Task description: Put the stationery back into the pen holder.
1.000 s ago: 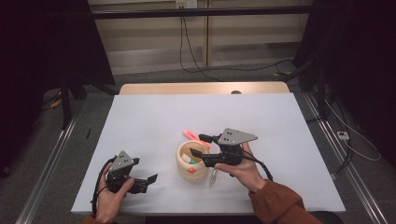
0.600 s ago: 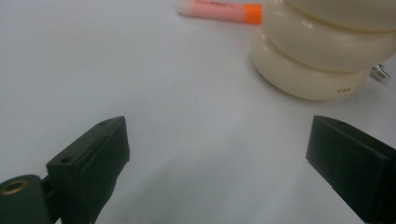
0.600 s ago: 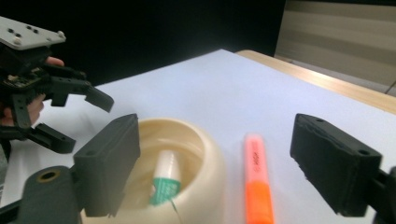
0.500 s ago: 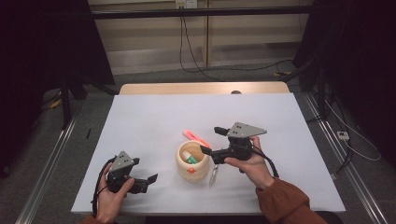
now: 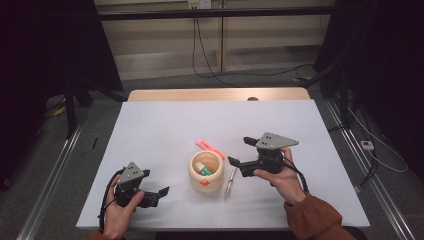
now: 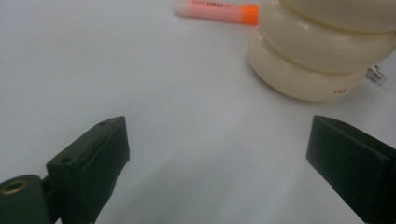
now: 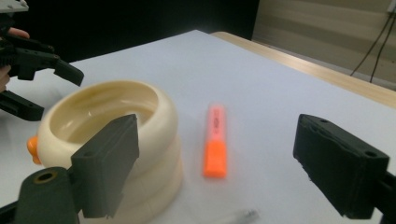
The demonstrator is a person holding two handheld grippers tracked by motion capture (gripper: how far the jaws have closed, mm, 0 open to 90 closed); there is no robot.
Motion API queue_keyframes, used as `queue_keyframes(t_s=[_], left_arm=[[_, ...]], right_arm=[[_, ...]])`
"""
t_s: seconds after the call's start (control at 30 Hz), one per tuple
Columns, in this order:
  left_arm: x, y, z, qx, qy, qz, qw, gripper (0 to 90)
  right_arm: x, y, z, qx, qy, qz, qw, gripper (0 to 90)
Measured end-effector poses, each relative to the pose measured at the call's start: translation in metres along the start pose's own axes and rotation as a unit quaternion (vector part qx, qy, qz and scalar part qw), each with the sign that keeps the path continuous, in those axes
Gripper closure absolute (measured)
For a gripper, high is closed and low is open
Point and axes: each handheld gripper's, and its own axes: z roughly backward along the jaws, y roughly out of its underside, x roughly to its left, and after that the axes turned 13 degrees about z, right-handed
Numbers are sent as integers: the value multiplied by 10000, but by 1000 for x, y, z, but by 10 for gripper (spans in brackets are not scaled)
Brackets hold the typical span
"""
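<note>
**Both grippers empty, cup between them**

My right gripper [image 5: 241, 151] sits just right of the cream ribbed cup [image 5: 205, 174], jaws pointing left toward it. Its jaws have just been opening & now stand wide w/ nothing between them. In the right gripper view the cup [image 7: 116, 140] is low and left, partly behind my left-hand jaw, and the orange-pink highlighter [image 7: 216, 141] lies flat on the white table [image 7: 261, 84] in the gap ahead, apart from the cup. A clear pen [image 7: 240, 217] shows blurred at the bottom edge.

From the high view: cup stands upright near table centre, w/ a green-white item [image 5: 202, 168] inside, can't tell what it is. Small orange bit [image 5: 204, 183] shows at the cup's front, low. Highlighter [image 5: 210, 148] lies just behind the cup, angled. Clear pen [image 5: 230, 181] lies just right of the cup, near my right hand [image 5: 280, 176].

My left gripper [image 5: 159, 194] is at the table's front left, well apart from the cup, jaws wide, holding nothing. In the left gripper view the cup [image 6: 322, 51] is up & right of the jaws, highlighter [image 6: 217, 10] behind it at the top edge.
</note>
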Motion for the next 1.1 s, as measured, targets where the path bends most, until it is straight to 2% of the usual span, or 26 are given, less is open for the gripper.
queue_keyframes(t_s=[0.13, 0.23, 0.37, 0.43, 0.7, 0.83, 0.93, 1.1], left_arm=[[-1, -1, -1, 11, 12, 36, 10000, 59], [-3, -1, -2, 29, 42, -17, 10000, 59], [-2, 0, -1, 10, 44, 8, 10000, 59], [-1, 0, 0, 7, 36, 22, 10000, 59], [-1, 0, 0, 19, 40, 7, 10000, 59], [0, 0, 0, 26, 33, 14, 10000, 59], [0, 0, 0, 28, 35, 14, 10000, 59], [-1, 0, 0, 21, 42, 5, 10000, 59]], right_arm=[[-4, 12, 10, 233, -1, -121, 9997, 162], [-5, 19, 14, 279, 20, -131, 9995, 166], [-4, 24, 17, 447, -7, -141, 9989, 208], [-2, 25, 18, 641, -77, -109, 9979, 221], [10, 33, 16, 819, -522, -98, 9952, 306], [14, 34, 12, 831, -650, -57, 9944, 421], [19, 36, 7, 905, -752, -27, 9930, 551], [27, 36, 2, 969, -953, 179, 9906, 821]])
